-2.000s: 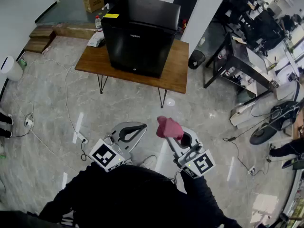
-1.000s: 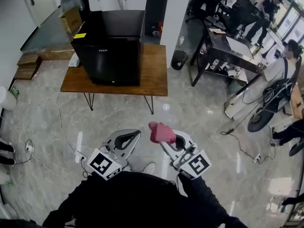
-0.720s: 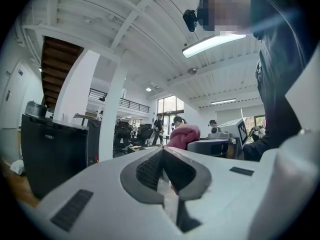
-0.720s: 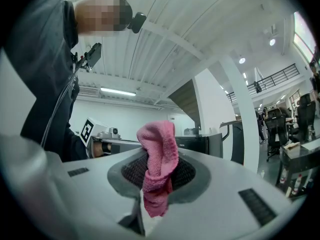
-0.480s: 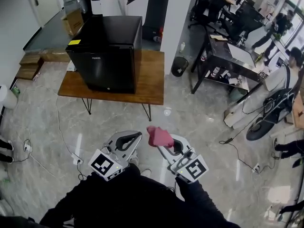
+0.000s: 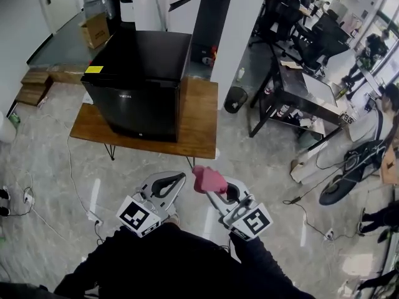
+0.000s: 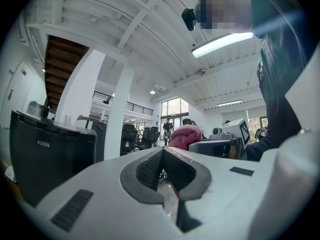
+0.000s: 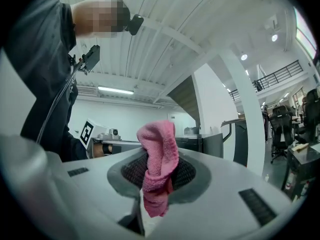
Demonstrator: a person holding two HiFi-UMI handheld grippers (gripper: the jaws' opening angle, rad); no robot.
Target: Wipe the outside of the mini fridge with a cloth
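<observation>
Fridge: the boxy black mini fridge [image 6: 140,73], smooth-sided with a small pale logo on its door and a yellow rectangular sticker [image 6: 93,69] on top, stands on a low rectangular wooden table [image 6: 201,120] with thin metal hairpin legs, well apart from both grippers.
Cloth: the pink terry cloth [image 8: 159,156], nubbly and bunched into a folded lump, rises past the jaw tips, with a short tail hanging below.
Right gripper: the right gripper [image 8: 157,176], pale grey moulded plastic with dark ribbed pads, has its jaws clamped on the cloth.
Left gripper: the left gripper [image 7: 161,154], of the same build, has its jaws pressed together with nothing between them. It is near the right gripper.
Floor: glossy grey marbled floor tiles [image 6: 262,167], crossed by thin cables.
</observation>
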